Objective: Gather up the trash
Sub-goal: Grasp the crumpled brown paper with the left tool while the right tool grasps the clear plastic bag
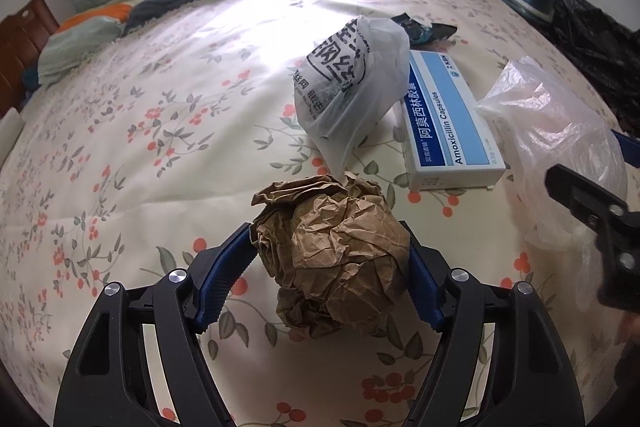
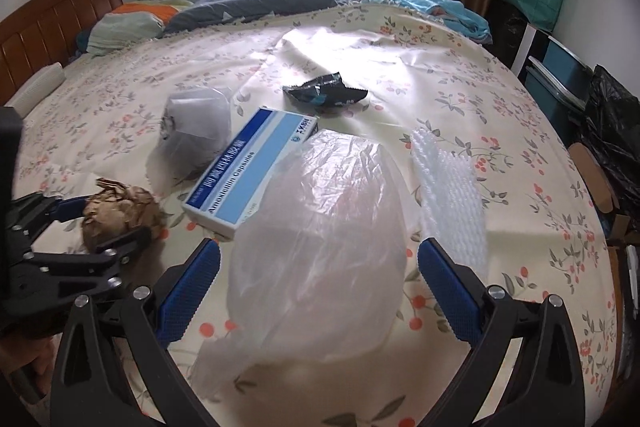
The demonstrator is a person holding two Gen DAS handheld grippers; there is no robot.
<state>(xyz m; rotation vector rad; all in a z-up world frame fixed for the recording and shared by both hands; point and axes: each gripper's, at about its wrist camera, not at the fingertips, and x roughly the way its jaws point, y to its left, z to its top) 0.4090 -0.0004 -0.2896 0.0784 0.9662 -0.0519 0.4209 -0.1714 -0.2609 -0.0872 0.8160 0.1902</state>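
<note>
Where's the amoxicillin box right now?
The amoxicillin box lies flat on the floral bedspread, right of centre in the left wrist view, between the printed white bag and the clear plastic bag.

A bed (image 2: pixel 360 39) with a floral sheet carries a paper ball (image 1: pixel 332 255), printed bag (image 1: pixel 352 87), pill box (image 1: pixel 448 123), clear bag (image 2: pixel 320 227), dark wrapper (image 2: pixel 324 91) and bubble wrap (image 2: pixel 450 195).

"Amoxicillin Capsules" on the blue-and-white medicine box (image 1: pixel 448 123)
</note>
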